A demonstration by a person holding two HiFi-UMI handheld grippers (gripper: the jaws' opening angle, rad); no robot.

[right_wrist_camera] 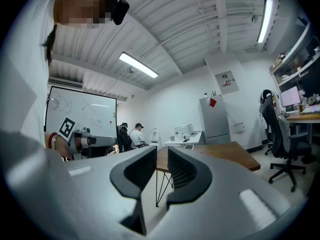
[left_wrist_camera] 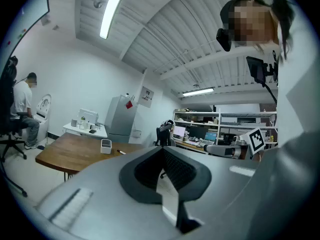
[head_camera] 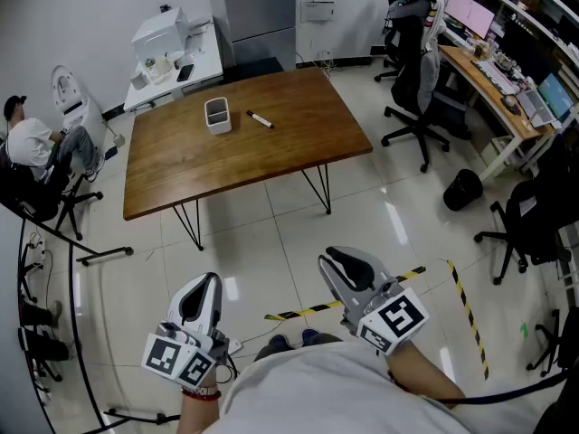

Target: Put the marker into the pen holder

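Table (head_camera: 298, 143) bears marker (head_camera: 260, 119) near pen holder (head_camera: 217, 116), away from edges

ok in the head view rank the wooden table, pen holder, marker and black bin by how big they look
1. wooden table
2. black bin
3. pen holder
4. marker
The bin stands a little nearer the camera, but the gaps in size are plain, so the order holds.
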